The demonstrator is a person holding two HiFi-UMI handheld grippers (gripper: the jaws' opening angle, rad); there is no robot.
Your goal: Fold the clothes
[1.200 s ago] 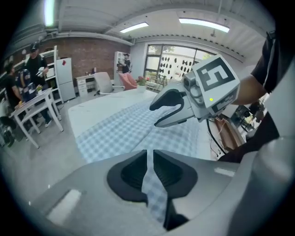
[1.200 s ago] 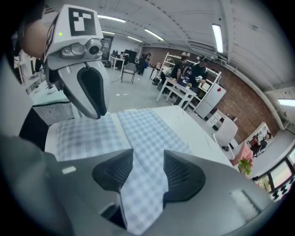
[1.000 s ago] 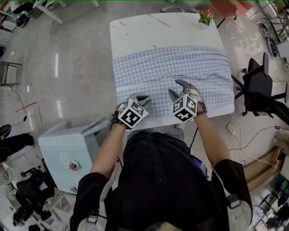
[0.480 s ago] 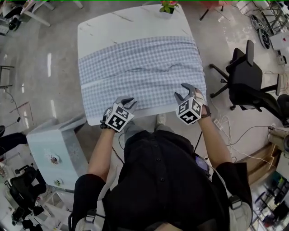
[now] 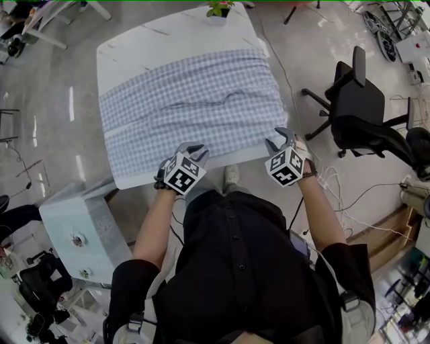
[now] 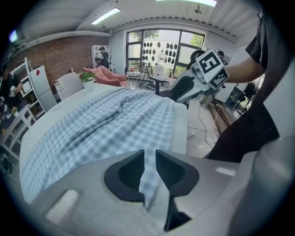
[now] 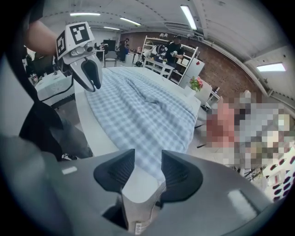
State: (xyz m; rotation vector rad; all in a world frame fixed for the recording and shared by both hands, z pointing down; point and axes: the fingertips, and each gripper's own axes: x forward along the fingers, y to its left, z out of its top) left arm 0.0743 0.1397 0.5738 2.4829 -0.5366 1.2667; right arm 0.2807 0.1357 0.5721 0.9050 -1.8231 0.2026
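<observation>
A blue-and-white checked cloth [image 5: 188, 101] lies spread across the white table [image 5: 141, 40], bunched into a ridge near its middle. My left gripper [image 5: 195, 150] sits at the cloth's near edge, about halfway along, and its narrow jaws [image 6: 150, 154] are shut on a strip of the checked cloth. At the near right corner, where the cloth hangs over the table end, is my right gripper [image 5: 283, 137]. Its jaws [image 7: 148, 156] have just been closing, and a thick pale fold of the cloth [image 7: 138, 198] with a label fills the gap between them.
A black office chair [image 5: 356, 107] stands right of the table. A pale blue cabinet [image 5: 84, 225] sits at the near left. A potted plant [image 5: 218, 8] is on the table's far edge. Cables [image 5: 342, 191] trail on the floor by my right arm.
Both grippers have slid to the right along the cloth's near edge: the left from the near left corner to mid-edge, the right out to the near right corner.
</observation>
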